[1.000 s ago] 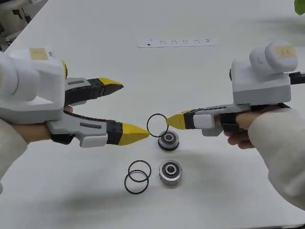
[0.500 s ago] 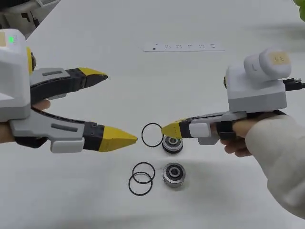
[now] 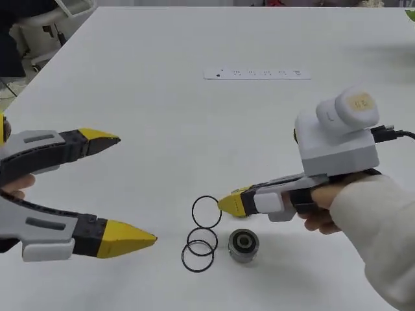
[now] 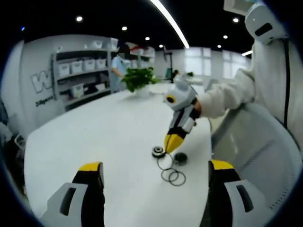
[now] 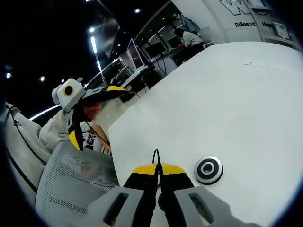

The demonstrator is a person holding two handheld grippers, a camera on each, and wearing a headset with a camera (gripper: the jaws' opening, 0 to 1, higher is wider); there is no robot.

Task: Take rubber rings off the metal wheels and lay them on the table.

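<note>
One rubber ring point(image 3: 193, 212) is pinched in the tightly closed jaws of the right gripper point(image 3: 228, 204). Two more rubber rings point(image 3: 183, 256) lie overlapping on the worktop point(image 3: 162, 78) just below its tips. Two metal wheels rest nearby: one wheel point(image 3: 244, 245) beside the loose rings, another wheel point(image 4: 157, 152) just past the tips. Well apart, the left gripper point(image 3: 138, 188) gapes wide, empty.

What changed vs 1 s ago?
Right gripper, shut on a rubber ring, carried it toward the two laid rings. Left gripper, open, pulled back away from them. Those rings and the near wheel stayed put.
</note>
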